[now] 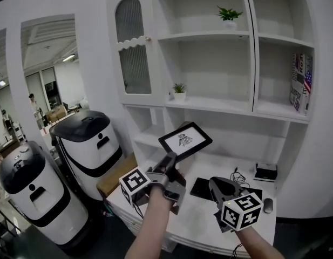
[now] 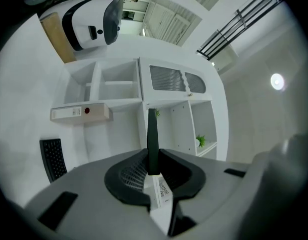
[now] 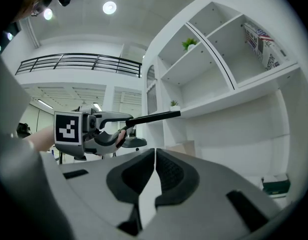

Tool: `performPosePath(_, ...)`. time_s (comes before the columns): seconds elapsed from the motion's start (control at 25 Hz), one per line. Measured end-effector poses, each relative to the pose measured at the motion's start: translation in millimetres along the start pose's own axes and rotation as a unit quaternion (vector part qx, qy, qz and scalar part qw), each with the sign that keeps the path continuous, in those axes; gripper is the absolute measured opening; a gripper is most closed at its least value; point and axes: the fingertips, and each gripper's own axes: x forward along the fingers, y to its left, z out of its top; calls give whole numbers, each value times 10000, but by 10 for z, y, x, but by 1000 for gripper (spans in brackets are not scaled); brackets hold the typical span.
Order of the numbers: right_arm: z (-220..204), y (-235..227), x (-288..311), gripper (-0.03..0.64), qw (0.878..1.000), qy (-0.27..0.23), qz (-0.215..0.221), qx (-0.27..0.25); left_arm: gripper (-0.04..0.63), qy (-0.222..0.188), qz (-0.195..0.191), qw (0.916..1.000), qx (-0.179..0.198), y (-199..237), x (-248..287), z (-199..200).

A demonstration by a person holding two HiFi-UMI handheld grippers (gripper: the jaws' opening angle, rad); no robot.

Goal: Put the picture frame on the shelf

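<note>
A black picture frame (image 1: 185,140) with a white print hangs tilted in front of the white shelf unit (image 1: 209,106). My left gripper (image 1: 171,158) is shut on its lower edge. In the left gripper view the frame (image 2: 153,134) shows edge-on, clamped between the jaws of that gripper (image 2: 153,173). My right gripper (image 1: 219,183) hovers lower and to the right, above the desk, shut with nothing in it. The right gripper view shows its jaws (image 3: 154,156) meeting, and beyond them the left gripper (image 3: 125,124) holding the frame (image 3: 154,116) out toward the shelf.
Small potted plants stand on an upper shelf (image 1: 229,15) and a middle shelf (image 1: 179,89). A book (image 1: 301,82) leans at the right. On the white desk (image 1: 198,225) lie a black pad (image 1: 201,188), a mouse (image 1: 268,205) and a small box (image 1: 266,171). Two rounded white-and-black machines (image 1: 90,144) stand at the left.
</note>
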Motion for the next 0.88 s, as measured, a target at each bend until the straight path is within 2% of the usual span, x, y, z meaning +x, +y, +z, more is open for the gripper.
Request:
performPosePath(0.28,330,-227,-41,3,9997,-186,-152,-85,66,-153,-25,9999,7,-216,325,13)
performPosePath(0.52,454,-344,-48,3,9999,-123,-45,83,66,-331,142,9993,44,-307,603,21)
performPosePath(0.88,703,-519,-7,3,9994,-228,-195,-149,66,-438,281,9984,211,-434,979,65)
